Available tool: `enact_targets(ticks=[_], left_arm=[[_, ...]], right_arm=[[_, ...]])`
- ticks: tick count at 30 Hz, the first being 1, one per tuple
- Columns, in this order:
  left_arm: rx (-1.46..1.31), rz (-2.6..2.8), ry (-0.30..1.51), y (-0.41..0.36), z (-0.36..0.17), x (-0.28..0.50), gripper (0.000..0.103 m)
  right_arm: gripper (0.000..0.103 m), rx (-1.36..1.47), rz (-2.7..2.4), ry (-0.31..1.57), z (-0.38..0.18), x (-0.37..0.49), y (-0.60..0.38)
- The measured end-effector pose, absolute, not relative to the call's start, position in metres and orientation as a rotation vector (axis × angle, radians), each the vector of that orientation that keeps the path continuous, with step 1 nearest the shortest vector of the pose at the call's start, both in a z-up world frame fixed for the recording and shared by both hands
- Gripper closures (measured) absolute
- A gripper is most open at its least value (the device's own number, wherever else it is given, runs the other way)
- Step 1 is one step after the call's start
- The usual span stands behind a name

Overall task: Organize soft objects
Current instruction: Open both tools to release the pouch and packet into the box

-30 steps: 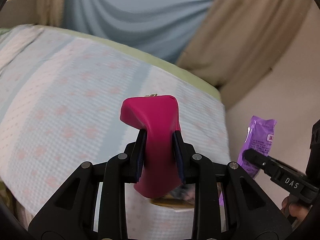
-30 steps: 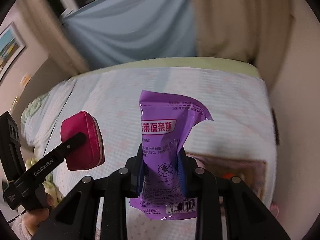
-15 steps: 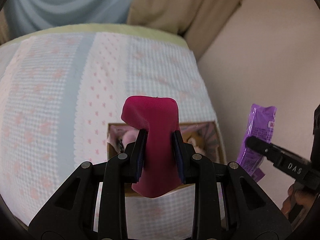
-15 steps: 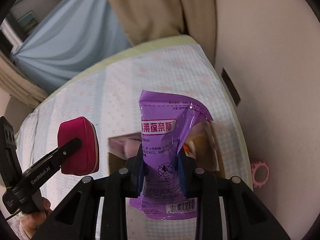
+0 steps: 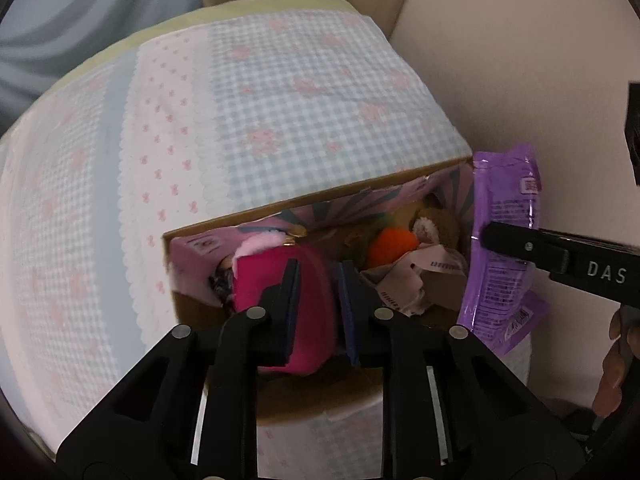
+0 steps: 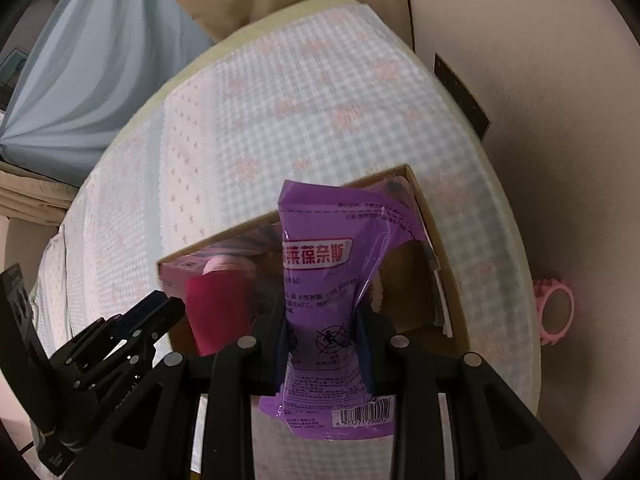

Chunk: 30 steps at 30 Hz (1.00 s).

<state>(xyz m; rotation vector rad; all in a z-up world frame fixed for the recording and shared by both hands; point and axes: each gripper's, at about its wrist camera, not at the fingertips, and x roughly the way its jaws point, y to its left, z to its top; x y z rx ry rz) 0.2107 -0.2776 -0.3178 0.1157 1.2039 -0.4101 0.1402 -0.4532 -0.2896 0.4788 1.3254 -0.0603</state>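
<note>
Soft objects are sitting in both grippers over a cardboard box (image 5: 280, 206) on the bed. In the left wrist view, centre frame, the left gripper (image 5: 318, 300) is pinching a magenta pouch (image 5: 308, 280), its pads pressing into the fabric on both sides. The pouch is hanging at the left end of the box opening, just in front of a pink fluffy item (image 5: 260, 242) inside. Further right in the box an orange plush (image 5: 392, 242) is lying beside a brown furry toy (image 5: 436, 224), with a crumpled pale wrapper (image 5: 416, 276) in front of them.

Over in the right wrist view, lower centre, the right gripper (image 6: 322, 344) is clamping a purple plastic packet (image 6: 320, 280) around its middle; the packet is standing upright, its top reaching up over the box's far right corner (image 6: 408, 170) and its barcode end hanging below the pads. The pouch (image 6: 216, 308) is showing left of it, with the left gripper (image 6: 160, 312) coming in from the lower left. A checked blue and pink bedspread (image 5: 300, 92) is covering the bed, and a pink ring (image 6: 554, 310) is lying at the right edge of the frame, off the bed's side.
</note>
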Motion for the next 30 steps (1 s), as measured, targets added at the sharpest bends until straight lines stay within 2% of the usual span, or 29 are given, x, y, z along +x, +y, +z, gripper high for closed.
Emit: enact_targets(ticks=[4,5,6,7,8,9,11,21,30], left_arm=[[0.152,-0.405,1.228,-0.286,-0.336,0.217,0.086],[0.157,-0.406,1.244,-0.286,-0.34,0.218,0.085],[0.165,-0.407,1.259,-0.286,-0.344,0.218,0.081],[0.181,-0.403,1.267,-0.286,-0.347,0.218,0.057],[0.202,-0.391,1.271,-0.285,-0.35,0.218,0.013],[0.221,-0.378,1.275,-0.284,-0.352,0.217,0.0],[0.209,-0.382,1.282,-0.28,-0.353,0.216,0.0],[0.173,-0.355,1.282,-0.253,-0.347,0.21,0.0],[0.112,-0.381,1.193,-0.226,-0.29,0.187,0.0]], right_arm=[[0.073,0.489,-0.062,1.367,-0.314,0.149,-0.457],[0.063,0.491,-0.062,1.38,-0.319,0.151,-0.457],[0.046,0.493,-0.063,1.392,-0.325,0.152,-0.457],[0.037,0.496,-0.067,1.4,-0.329,0.152,-0.457],[0.019,0.497,-0.072,1.398,-0.331,0.151,-0.457],[0.008,0.494,-0.075,1.39,-0.332,0.15,-0.457],[0.002,0.49,-0.084,1.389,-0.334,0.15,-0.458],[0.001,0.486,-0.107,1.347,-0.316,0.139,-0.457],[0.001,0.387,-0.109,1.216,-0.235,0.111,-0.42]])
